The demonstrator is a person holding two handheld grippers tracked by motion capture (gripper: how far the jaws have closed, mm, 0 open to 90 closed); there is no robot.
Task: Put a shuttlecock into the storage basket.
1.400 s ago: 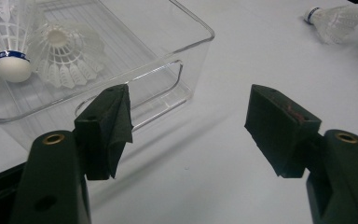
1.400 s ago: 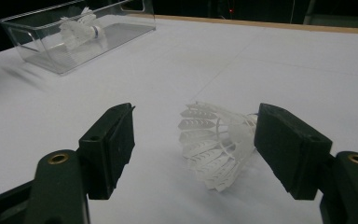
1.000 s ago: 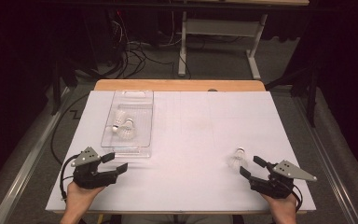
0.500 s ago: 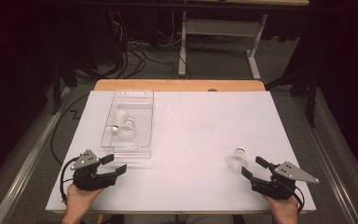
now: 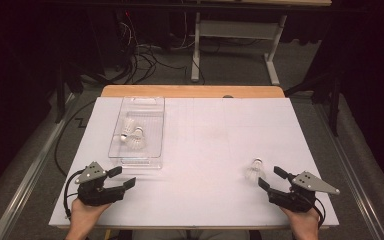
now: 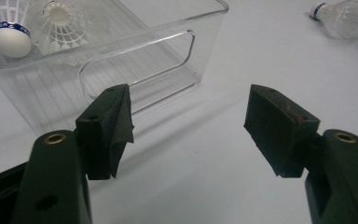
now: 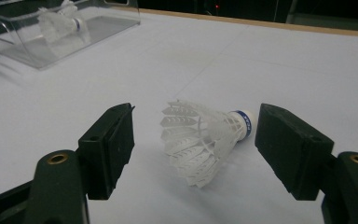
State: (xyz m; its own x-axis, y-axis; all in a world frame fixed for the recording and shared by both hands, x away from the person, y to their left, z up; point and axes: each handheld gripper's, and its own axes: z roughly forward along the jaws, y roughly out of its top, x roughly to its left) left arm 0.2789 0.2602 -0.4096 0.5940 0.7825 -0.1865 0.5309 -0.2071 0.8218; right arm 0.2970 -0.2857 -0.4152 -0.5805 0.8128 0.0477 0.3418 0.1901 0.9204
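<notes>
A white shuttlecock (image 5: 254, 170) with a blue band lies on its side on the white table, just beyond my right gripper (image 5: 270, 177). In the right gripper view the shuttlecock (image 7: 200, 137) lies between the open jaws of that gripper (image 7: 198, 142), untouched by them. A clear plastic bin (image 5: 147, 112) at the left holds two more shuttlecocks (image 5: 132, 136). My left gripper (image 5: 125, 177) stands open near the bin's front end, with nothing between its jaws. In the left gripper view, that gripper (image 6: 191, 126) faces the bin's handle wall (image 6: 135, 70).
The white sheet (image 5: 205, 135) covers most of the wooden table, with bare room in the middle. Cables and a metal frame (image 5: 230, 30) lie on the floor beyond the far edge. A hand holds each gripper at the near edge.
</notes>
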